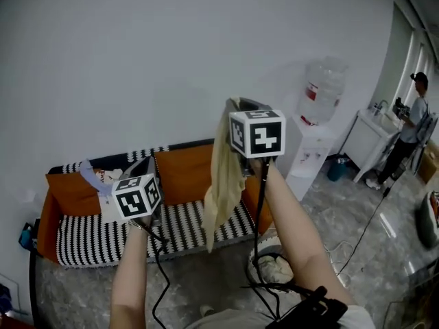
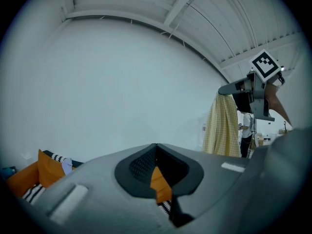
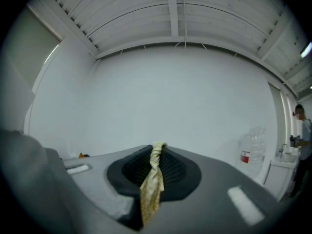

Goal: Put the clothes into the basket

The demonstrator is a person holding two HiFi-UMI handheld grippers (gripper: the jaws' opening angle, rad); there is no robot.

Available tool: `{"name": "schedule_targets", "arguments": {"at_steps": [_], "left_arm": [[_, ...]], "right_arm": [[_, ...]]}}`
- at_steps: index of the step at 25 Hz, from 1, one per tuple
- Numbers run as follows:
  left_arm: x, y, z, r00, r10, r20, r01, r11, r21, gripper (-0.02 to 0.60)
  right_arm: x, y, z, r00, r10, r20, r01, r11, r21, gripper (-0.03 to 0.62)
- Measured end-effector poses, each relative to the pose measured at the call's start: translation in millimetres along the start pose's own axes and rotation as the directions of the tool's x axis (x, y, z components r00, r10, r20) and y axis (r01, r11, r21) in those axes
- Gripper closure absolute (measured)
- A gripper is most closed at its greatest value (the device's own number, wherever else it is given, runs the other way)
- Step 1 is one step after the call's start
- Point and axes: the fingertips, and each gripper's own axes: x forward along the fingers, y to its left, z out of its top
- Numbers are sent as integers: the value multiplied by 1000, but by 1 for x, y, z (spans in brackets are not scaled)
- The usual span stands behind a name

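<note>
Pale yellow checked cloth (image 1: 221, 177); orange sofa (image 1: 185, 173), and its seat (image 1: 89, 238) is striped black and white.

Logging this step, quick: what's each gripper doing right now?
Left gripper: closed, nothing between its jaws.
Right gripper: closed on the yellow cloth, which hangs from it.
</note>
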Motion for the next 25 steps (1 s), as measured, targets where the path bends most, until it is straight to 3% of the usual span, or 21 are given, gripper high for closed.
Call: {"name": "schedule_targets", "arguments": {"at_steps": [10,18,22,25], "left_arm": [[-20,-109,17,992,-118,39,117,993,18,575],[-35,-209,5,975,-221,3,220,974,55,575],[-44,-256,5,955,-296,-1,295,952,84,575],[-47,-293,5,928,-372,9,370,924,95,575]], "right_arm": [[-114,-93,34,987,-154,51,156,987,-27,559],[-203,-155,33,968,-239,69,240,971,-3,559],[-245,-178,25,951,-301,75,300,953,33,559],[-273,-193,12,930,-363,52,361,932,36,559]]}}
